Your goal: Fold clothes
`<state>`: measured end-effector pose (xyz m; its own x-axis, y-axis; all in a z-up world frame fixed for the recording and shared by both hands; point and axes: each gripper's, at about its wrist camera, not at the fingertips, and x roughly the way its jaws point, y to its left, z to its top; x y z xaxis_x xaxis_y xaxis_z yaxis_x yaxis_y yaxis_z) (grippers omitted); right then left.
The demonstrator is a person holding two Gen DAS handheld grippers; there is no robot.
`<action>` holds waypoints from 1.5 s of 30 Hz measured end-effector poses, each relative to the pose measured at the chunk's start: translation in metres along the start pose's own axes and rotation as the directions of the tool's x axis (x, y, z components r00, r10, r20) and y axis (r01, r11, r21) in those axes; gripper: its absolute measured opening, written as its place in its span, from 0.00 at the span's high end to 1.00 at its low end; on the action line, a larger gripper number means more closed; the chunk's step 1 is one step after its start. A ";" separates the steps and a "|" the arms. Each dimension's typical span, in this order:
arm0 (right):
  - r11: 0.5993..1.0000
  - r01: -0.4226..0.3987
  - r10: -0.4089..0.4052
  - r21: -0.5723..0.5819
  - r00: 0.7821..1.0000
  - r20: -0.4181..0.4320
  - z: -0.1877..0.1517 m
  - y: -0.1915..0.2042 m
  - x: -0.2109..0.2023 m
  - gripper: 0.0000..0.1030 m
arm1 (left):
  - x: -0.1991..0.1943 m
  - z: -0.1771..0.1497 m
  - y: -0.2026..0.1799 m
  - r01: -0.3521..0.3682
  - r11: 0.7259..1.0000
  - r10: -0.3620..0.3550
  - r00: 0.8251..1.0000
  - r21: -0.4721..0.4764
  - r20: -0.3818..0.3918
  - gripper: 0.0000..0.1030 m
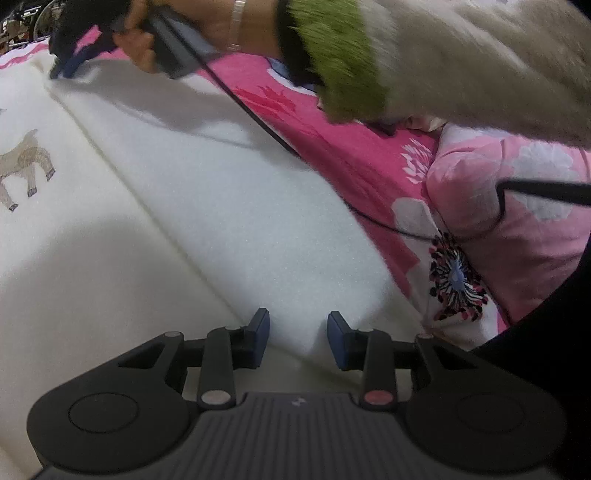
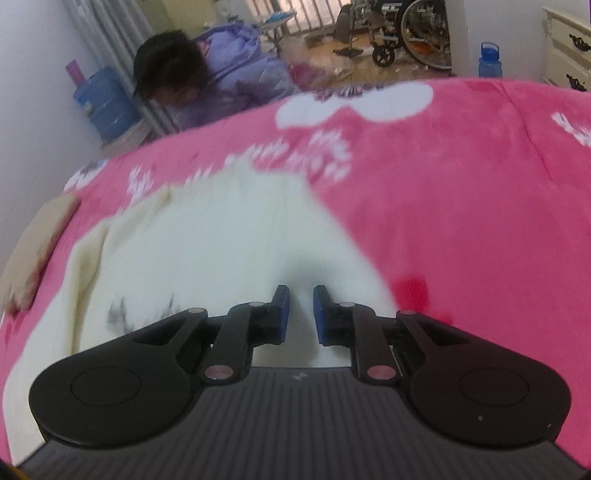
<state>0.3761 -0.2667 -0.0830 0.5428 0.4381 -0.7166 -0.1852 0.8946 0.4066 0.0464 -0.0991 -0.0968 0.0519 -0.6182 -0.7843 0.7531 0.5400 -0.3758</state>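
I see the white garment [image 1: 192, 206] lying flat on the pink blanket [image 2: 461, 192]. My left gripper [image 1: 298, 334] is parted over its near edge, holding nothing. My right gripper [image 2: 301, 312] is slightly parted over its near right part, also empty.

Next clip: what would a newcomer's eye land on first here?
The hot-pink flowered blanket covering the bed, with a cream garment spread flat on it. Both grippers, left and right, hover over the cream cloth with jaws apart. A wheelchair stands in the far background.
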 end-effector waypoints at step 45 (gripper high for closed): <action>0.981 0.142 -0.173 -0.130 0.947 -0.270 -0.172 0.016 -0.145 0.82 | -0.033 -0.007 -0.030 -0.213 0.971 0.212 0.977 -0.105 -0.023 0.50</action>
<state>0.1536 -0.3014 -0.0697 0.3248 0.2843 -0.9020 -0.2113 0.9514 0.2238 0.0174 -0.0914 -0.0628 0.1952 -0.4765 -0.8573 0.6516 0.7162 -0.2497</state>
